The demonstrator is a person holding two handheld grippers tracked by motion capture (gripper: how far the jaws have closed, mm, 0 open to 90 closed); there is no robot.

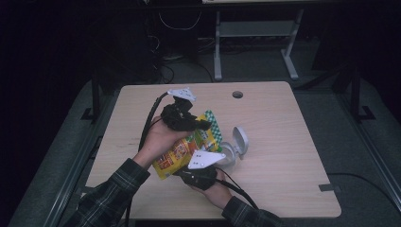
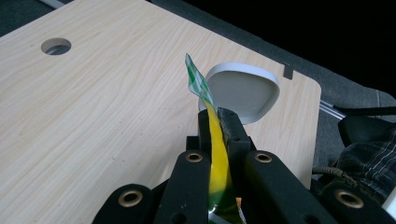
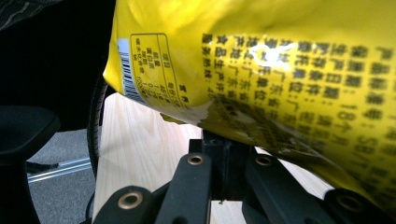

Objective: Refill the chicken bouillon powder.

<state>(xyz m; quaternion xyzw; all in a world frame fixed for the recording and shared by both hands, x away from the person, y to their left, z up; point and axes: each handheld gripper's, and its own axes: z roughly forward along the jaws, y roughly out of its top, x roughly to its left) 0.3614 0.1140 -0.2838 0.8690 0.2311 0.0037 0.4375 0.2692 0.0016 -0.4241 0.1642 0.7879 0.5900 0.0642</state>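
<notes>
Both grippers are clamped on the crinkly yellow snack bag with the green checked top (image 1: pixel 189 146), held up over the light wooden table (image 1: pixel 293 142); left gripper (image 2: pixel 218 122) pinches its top edge, right gripper (image 3: pixel 219 140) its bottom; grey hinged-lid container (image 1: pixel 234 149) sits open beside it, contents hard to see.

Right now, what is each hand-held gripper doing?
Left hand-held gripper: shut on the snack bag, at its top edge.
Right hand-held gripper: shut on the same bag's lower edge.
</notes>
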